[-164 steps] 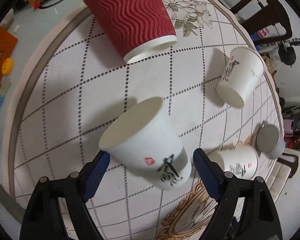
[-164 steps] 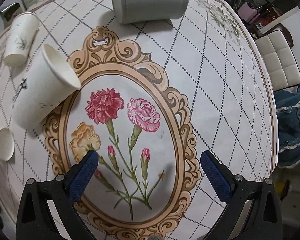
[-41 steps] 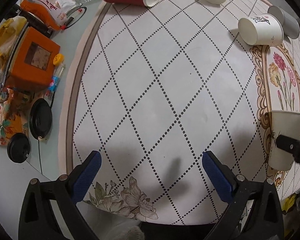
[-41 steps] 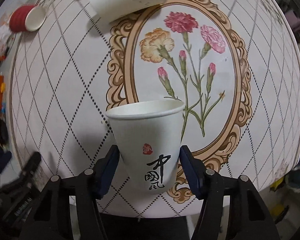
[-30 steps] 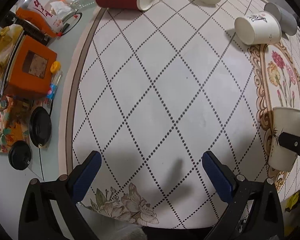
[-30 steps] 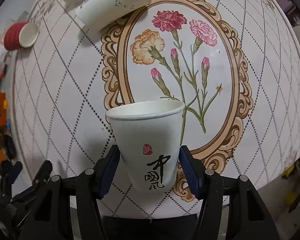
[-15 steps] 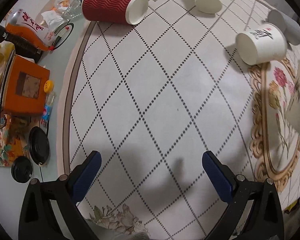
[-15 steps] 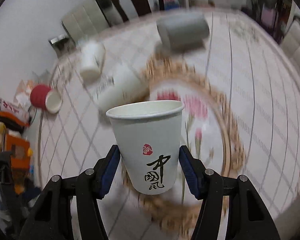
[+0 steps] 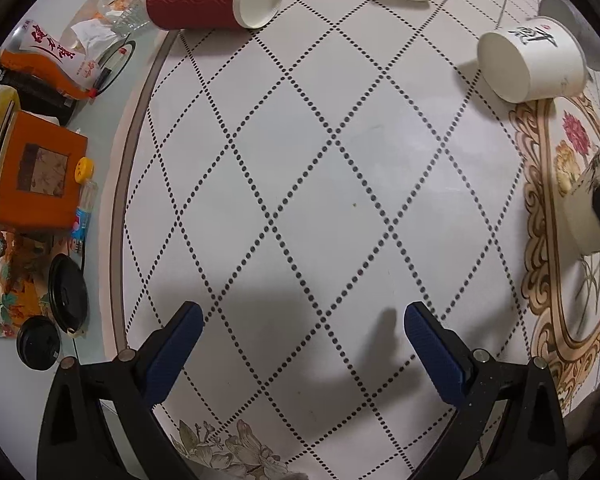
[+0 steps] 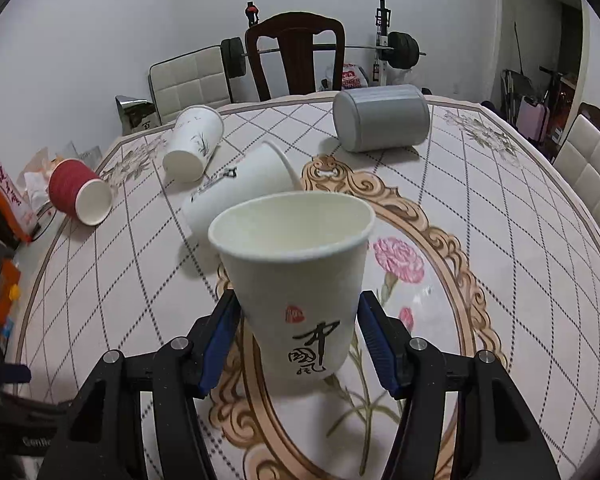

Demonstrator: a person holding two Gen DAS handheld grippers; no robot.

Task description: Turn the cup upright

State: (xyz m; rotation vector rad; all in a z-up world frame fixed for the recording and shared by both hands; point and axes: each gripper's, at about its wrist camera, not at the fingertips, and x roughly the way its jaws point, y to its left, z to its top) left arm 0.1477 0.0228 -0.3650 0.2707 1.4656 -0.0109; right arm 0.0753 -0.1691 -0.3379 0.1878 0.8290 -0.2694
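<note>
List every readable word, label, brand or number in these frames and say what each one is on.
"中國" in black brush characters, under a small red seal too small to read: white paper cup held in the right gripper.
Brush characters on the lying white cup: not legible.
"SUPER": red and white bag by the chair.
Red characters on the orange packet: too distorted to read.

Held cup: white paper cup (image 10: 296, 280), upright, mouth up, black calligraphy and a red seal on its wall.
Right gripper (image 10: 298, 338): blue jaws pressed on both sides of the cup's lower half.
Desk (image 10: 500, 240): floral oval cloth.
Lying on their sides: red cup (image 10: 78, 190), two white cups (image 10: 194, 142) (image 10: 240, 190), grey cup (image 10: 382, 118).
</note>
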